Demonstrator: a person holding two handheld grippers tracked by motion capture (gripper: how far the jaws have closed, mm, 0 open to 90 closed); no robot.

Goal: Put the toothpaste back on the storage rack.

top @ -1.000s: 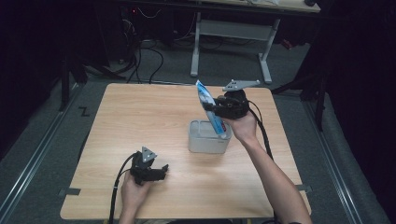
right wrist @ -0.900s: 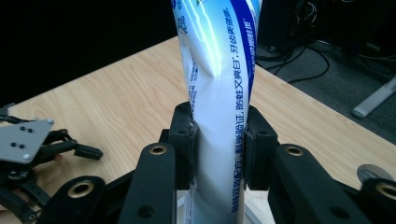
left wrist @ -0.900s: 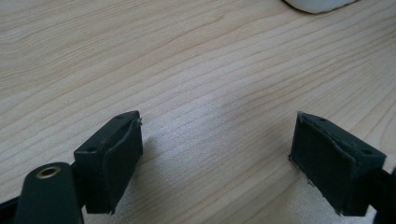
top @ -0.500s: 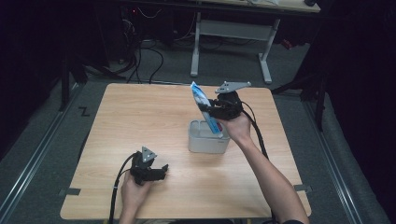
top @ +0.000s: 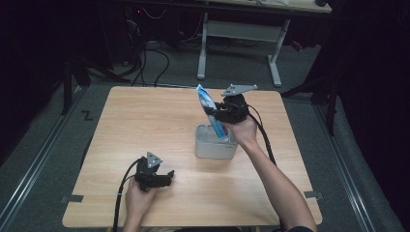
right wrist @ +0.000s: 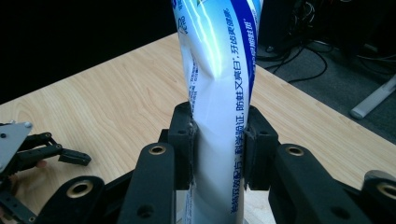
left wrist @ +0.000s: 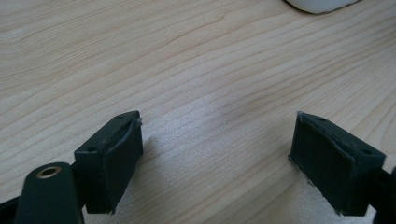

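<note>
Tilting up-left, toothpaste tube [top: 210, 111] near upright

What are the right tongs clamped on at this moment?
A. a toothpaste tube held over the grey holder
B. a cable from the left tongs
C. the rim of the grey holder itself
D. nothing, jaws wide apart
A: in the right gripper view the right tongs pinch the blue-and-white toothpaste tube, which stands above the grey holder in the high view.

overhead view — two close gripper views
</note>
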